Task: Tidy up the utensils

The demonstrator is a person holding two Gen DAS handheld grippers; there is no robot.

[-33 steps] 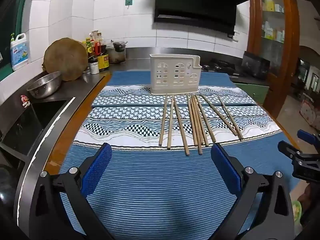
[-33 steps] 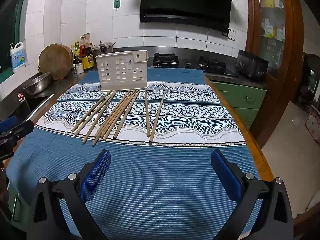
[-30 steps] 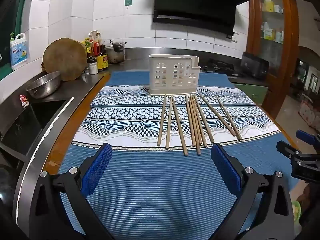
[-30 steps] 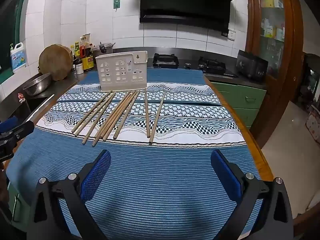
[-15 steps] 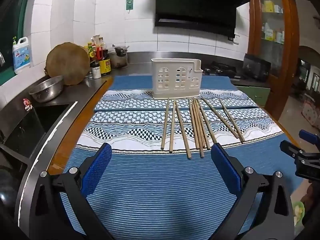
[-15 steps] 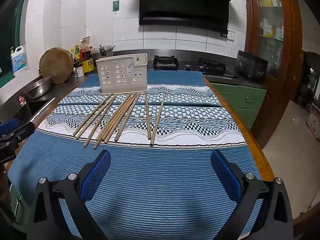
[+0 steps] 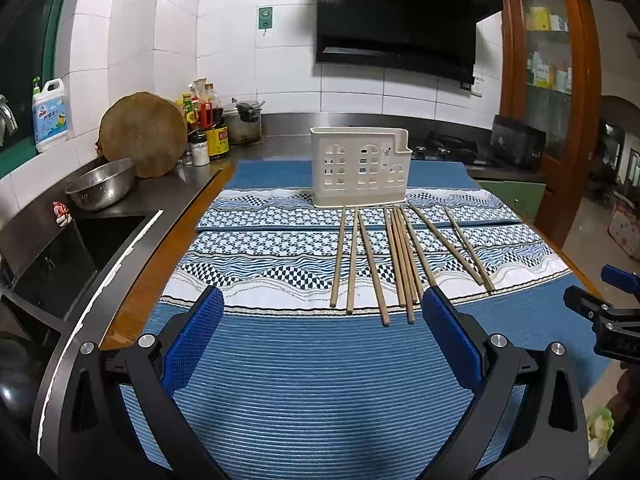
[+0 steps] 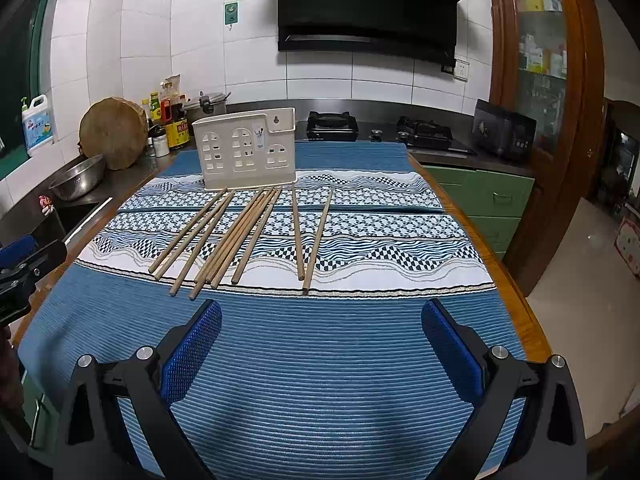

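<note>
Several wooden chopsticks (image 7: 396, 258) (image 8: 240, 236) lie side by side on the patterned band of a blue cloth (image 7: 300, 368) (image 8: 320, 360). Behind them stands a cream plastic utensil holder (image 7: 360, 168) (image 8: 246, 150) with arched cut-outs. My left gripper (image 7: 322, 334) hovers open over the near blue stripe, short of the chopstick tips, nothing between its blue pads (image 7: 192, 332). My right gripper (image 8: 320, 340) is also open and empty, likewise on the near side of the chopsticks. Each gripper shows at the edge of the other's view (image 7: 612, 320) (image 8: 24, 268).
Left of the cloth are a dark counter and sink (image 7: 72, 252), a steel colander (image 7: 102, 188), a round wooden board (image 7: 142, 140), sauce bottles (image 7: 206, 128) and a detergent jug (image 7: 50, 114). A gas hob (image 8: 424, 134) and green drawers (image 8: 484, 200) sit far right; the table edge (image 8: 520, 308) drops to the floor.
Both views have shifted slightly and the chopsticks and holder now sit a little closer. Nothing on the cloth has moved, and both grippers stay open.
</note>
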